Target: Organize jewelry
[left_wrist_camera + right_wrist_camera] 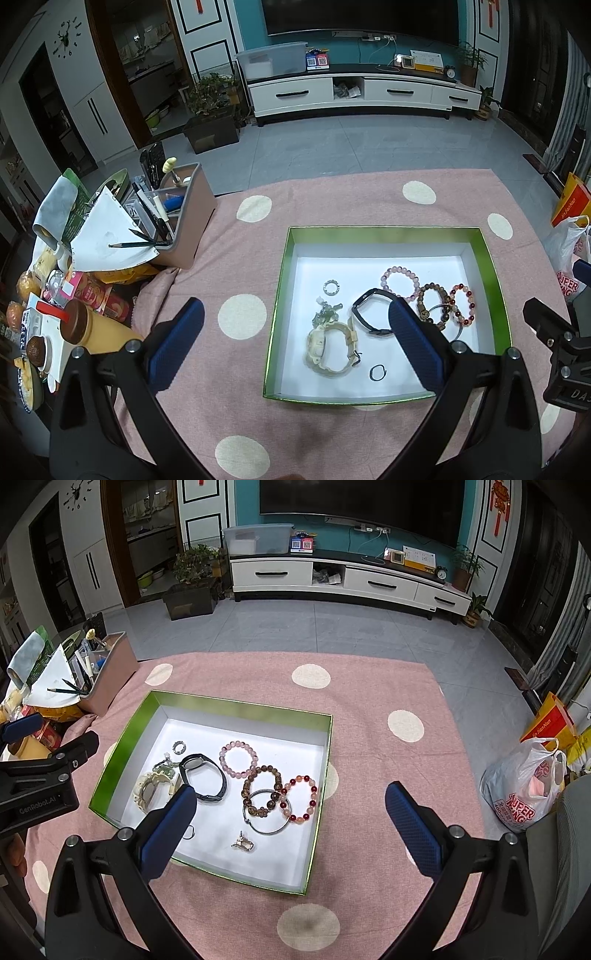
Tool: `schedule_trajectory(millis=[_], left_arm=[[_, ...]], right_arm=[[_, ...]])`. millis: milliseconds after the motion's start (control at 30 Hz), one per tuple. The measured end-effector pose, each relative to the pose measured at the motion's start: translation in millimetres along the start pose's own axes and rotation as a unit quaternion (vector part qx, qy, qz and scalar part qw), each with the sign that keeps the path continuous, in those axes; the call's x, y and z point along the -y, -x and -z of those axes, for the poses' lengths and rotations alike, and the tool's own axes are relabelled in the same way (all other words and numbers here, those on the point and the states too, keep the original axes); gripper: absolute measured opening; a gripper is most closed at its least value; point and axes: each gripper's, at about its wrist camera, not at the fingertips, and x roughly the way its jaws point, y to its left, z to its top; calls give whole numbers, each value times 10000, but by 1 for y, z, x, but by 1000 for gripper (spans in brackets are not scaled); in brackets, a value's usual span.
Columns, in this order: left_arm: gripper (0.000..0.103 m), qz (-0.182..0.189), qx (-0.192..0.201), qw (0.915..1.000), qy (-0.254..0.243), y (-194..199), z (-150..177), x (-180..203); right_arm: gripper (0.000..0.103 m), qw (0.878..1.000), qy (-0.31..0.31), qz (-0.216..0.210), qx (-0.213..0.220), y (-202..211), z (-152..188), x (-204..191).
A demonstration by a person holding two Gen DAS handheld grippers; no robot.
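Ten or so pieces: all the jewelry in view lies loose inside the green box (140, 716), which sits open on the pink dotted cloth (369, 775); nothing lies on the cloth outside it, so the scene fits jewelry already gathered in as well as jewelry waiting to be sorted out.
Left gripper (295, 347): fingers spread wide, holding nothing, hovering over the box's near left part.
Cream watch (149, 788): likely the heaviest piece, a stiff case on a bendy strap; the strap loop looks the safest place to pinch.
Green charm cluster (166, 768): small, loose, probably dangly; it touches the cream watch and may drag along with it.
Beaded ring (179, 747): tiny and light, lying apart near the far wall; take it across its rim.
Black watch (203, 777): smooth strap, perhaps slippery; grip the strap rather than the face.
Small dark ring (377, 372): thin and flat on the floor of the box, hard to get a finger under.
Pink bead bracelet (238, 758): likely elastic, rolls easily; pinch across two or three beads.
Silver charm (243, 843): light, irregular, lying alone near the front wall.
Brown bead bracelet (262, 788): overlaps the metal bangle (267, 812), which looks rigid and slick; lifting one could snag the other.
Red bead bracelet (300, 798): touches the brown one; glassy beads may slip.
Right gripper (291, 830): fingers wide apart, empty, over the box's near right edge.
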Motion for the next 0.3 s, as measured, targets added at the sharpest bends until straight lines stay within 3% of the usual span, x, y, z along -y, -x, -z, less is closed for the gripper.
schedule_trajectory(millis=[300], left_arm=[[101,5,-35,10000,31,-1,0,-3]], right_arm=[[102,10000,-11,8,13,1,-1,1]])
